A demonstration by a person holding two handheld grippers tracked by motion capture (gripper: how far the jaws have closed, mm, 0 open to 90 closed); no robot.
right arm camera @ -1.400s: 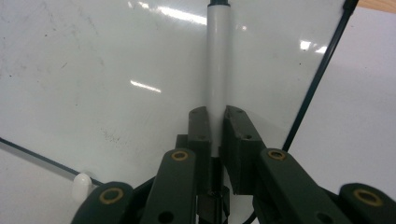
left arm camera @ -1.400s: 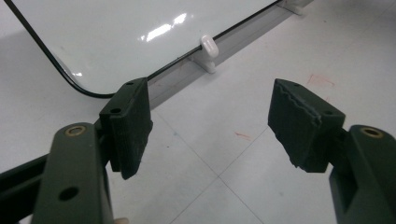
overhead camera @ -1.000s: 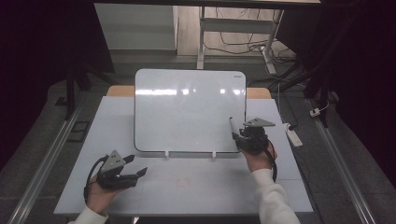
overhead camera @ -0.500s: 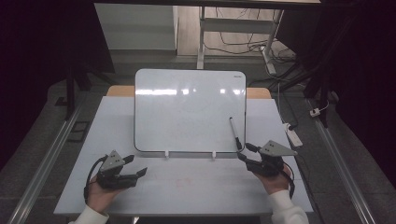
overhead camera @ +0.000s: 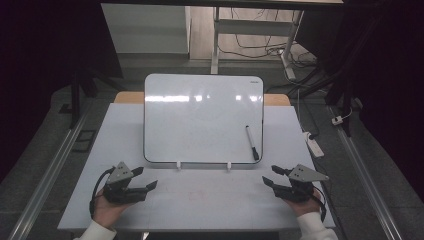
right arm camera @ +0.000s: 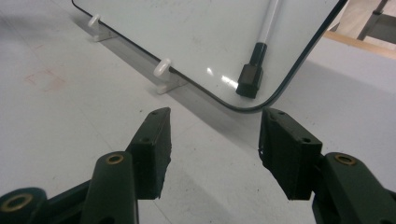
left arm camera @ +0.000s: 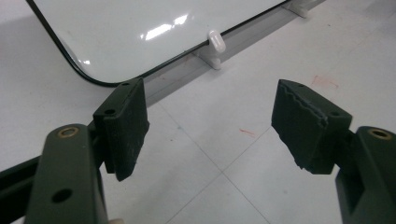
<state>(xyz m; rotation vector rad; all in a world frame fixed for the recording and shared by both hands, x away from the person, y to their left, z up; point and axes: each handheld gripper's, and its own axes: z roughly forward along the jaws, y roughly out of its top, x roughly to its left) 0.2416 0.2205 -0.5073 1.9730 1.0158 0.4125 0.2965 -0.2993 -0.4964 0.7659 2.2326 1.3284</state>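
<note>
Black-capped white marker (overhead camera: 252, 142) lies on glossy white whiteboard (overhead camera: 200, 117), ahead of right gripper (overhead camera: 276, 180); left gripper (overhead camera: 145, 185) likewise spread, empty.

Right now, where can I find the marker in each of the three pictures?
High view: the marker lies on the lower right part of the whiteboard, ahead of the right gripper.
Left gripper view: I cannot point to the marker here; the whiteboard's corner is at the top.
Right gripper view: the marker is at top centre-right, black end down.
Shared landmark: the white clips under the board's lower edge.
</note>
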